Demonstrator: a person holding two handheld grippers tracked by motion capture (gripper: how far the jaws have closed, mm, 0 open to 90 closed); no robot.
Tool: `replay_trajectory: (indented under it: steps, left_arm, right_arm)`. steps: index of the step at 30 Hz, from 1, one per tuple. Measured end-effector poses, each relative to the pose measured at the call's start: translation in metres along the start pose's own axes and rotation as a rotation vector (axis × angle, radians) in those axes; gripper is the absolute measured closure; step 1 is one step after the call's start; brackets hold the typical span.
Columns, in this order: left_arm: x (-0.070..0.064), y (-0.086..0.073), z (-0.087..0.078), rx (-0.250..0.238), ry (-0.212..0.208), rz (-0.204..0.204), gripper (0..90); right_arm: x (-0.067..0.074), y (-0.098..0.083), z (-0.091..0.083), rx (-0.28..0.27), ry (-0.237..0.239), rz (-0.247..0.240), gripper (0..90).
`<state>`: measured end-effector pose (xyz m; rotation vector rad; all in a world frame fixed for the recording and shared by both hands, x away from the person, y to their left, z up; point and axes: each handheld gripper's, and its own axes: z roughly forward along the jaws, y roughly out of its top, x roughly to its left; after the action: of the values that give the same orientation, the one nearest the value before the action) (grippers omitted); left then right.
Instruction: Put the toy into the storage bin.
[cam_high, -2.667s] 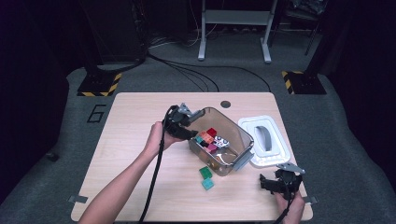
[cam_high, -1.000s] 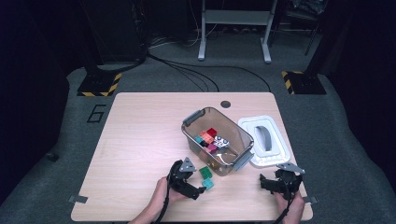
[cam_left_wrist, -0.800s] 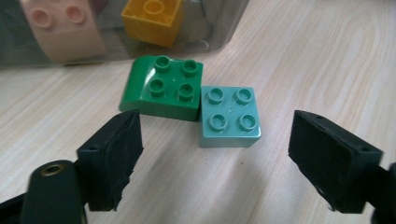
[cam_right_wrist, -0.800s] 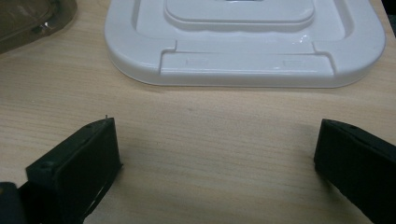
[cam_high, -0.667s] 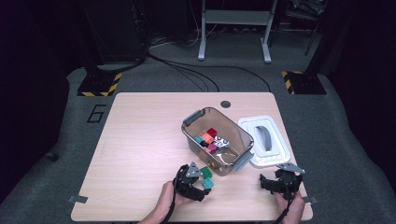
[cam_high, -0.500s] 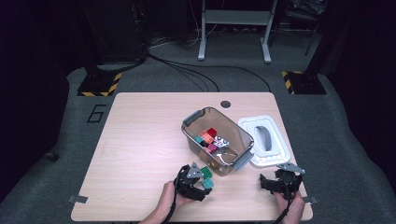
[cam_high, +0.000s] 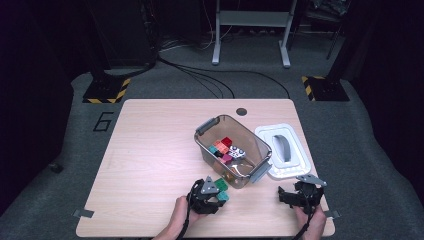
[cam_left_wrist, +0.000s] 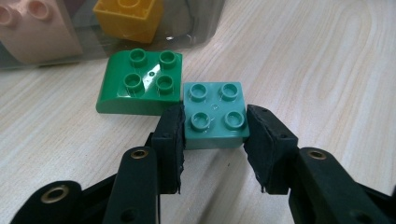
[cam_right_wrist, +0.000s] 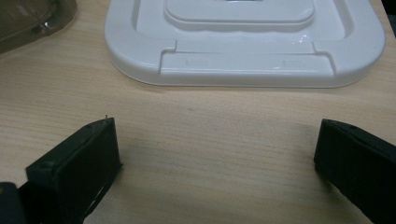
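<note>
- A light wooden table seen from above, with a person's two forearms coming in at its near edge, each hand holding a black two-jaw gripper.
- The left gripper sits low at the near edge of the table, just in front of a clear plastic bin with grey handles.
- In the left gripper view, a pale teal square building brick with four studs lies between the two black jaw pads; the left pad presses its side, and the right pad seems to touch the other side, though a thin gap there cannot be ruled out.
- The teal brick rests on the table top (studs facing up), so the left gripper is closed around it without having raised it.
- A darker green brick with four studs and one sloped edge lies just beside the teal brick, touching its far left corner, and sits outside the jaws.
- Behind the green brick, through the bin's clear wall, a yellow brick and a pale pink brick are visible.
- From above, the bin holds a loose pile of coloured bricks.
- The right gripper rests near the table's right near corner with its jaws spread wide and bare wood between them.
- A white plastic lid with a grey handle lies flat on the table just beyond the right gripper, beside the bin.
</note>
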<state>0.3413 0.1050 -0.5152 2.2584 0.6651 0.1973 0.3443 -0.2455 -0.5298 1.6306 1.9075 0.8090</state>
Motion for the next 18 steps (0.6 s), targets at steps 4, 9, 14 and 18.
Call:
replay_trajectory:
  steps: [4,9,14,18]
  left_arm:
    - [0.001,-0.002,-0.003,-0.01,-0.009,0.003,59.2]
    - [0.004,-0.005,-0.011,-0.017,-0.023,0.001,59.3]
    - [0.008,-0.005,-0.023,-0.035,-0.013,-0.007,59.3]
    - [0.014,-0.006,-0.032,-0.041,-0.016,-0.021,59.3]
  right_arm:
    - [0.0,0.0,0.0,0.0,0.0,-0.001,0.0]
    - [0.0,0.0,0.0,-0.001,0.0,-0.001,0.0]
    - [0.0,0.0,0.0,0.0,0.0,-0.002,0.0]
    - [0.0,0.0,0.0,0.0,0.0,-0.001,0.0]
